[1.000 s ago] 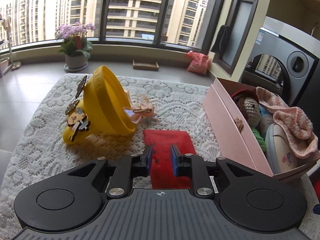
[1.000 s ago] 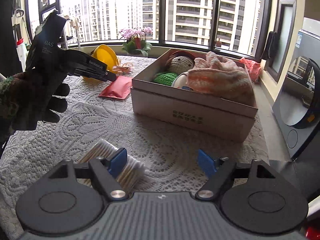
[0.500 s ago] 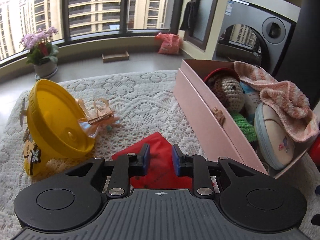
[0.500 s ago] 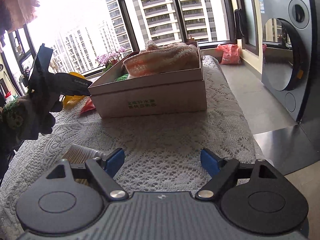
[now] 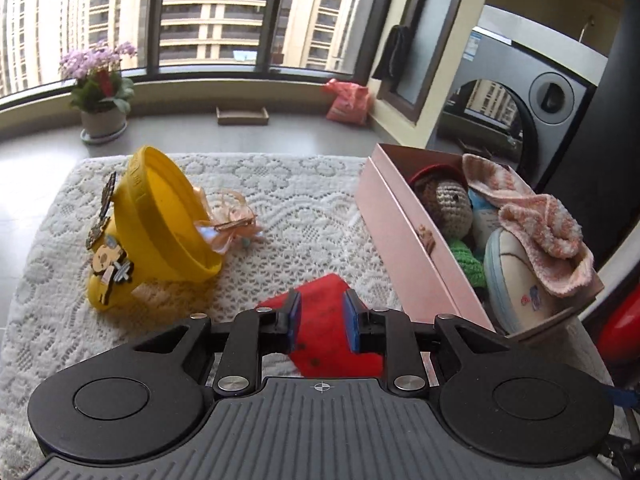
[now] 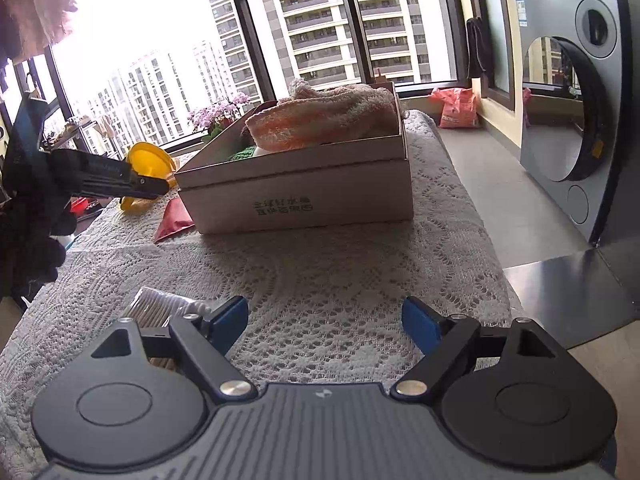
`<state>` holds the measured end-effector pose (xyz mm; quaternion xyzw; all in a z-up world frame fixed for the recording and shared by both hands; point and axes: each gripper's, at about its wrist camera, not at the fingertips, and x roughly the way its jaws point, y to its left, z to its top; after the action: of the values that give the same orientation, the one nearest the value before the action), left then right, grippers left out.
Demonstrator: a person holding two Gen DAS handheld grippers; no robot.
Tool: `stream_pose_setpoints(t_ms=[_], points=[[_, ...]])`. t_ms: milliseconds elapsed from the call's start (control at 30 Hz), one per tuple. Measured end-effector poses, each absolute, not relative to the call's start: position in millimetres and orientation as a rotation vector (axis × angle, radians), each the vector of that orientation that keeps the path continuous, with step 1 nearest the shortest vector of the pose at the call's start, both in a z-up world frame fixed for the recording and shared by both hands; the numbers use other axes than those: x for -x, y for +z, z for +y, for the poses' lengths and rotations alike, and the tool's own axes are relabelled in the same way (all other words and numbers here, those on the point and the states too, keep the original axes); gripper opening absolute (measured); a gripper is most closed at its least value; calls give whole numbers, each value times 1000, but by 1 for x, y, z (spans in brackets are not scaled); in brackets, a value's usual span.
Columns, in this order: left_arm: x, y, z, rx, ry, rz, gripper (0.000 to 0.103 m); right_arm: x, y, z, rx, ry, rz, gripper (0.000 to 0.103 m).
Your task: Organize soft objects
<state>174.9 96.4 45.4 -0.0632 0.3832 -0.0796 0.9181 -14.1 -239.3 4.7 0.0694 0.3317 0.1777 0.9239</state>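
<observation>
Two hand-held grippers | left (image 5: 320, 322) narrow, gripping nothing above red pouch (image 5: 320, 336) | right (image 6: 324, 320) spread wide, empty | risk: box (image 5: 404, 252) at 2 o'clock, pouch may snag its wall

Daylit room: tall windows (image 5: 224, 12), grey floor (image 5: 288, 136), potted flowers (image 5: 100, 88), washing machine (image 6: 576, 112).

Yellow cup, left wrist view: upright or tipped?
Tipped. The yellow cup lies on its side on the lace cloth, its open mouth facing the camera.
</observation>
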Motion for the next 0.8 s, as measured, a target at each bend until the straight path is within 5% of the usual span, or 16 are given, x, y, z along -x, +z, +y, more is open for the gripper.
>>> stream_pose_setpoints(t_ms=[233,533,700,800], points=[[-226,27,67,-41,-196,858,21,16,4,-242,-155,348,673,86],[-144,34,92,-12,-424,875,22,-2,23,-189,-19,532,679,87],[-85,45,145,206,-251,744,22,-39,54,-111,72,693,750,59],[-54,45,176,332,-154,647,23,-89,68,-57,118,723,884,58]])
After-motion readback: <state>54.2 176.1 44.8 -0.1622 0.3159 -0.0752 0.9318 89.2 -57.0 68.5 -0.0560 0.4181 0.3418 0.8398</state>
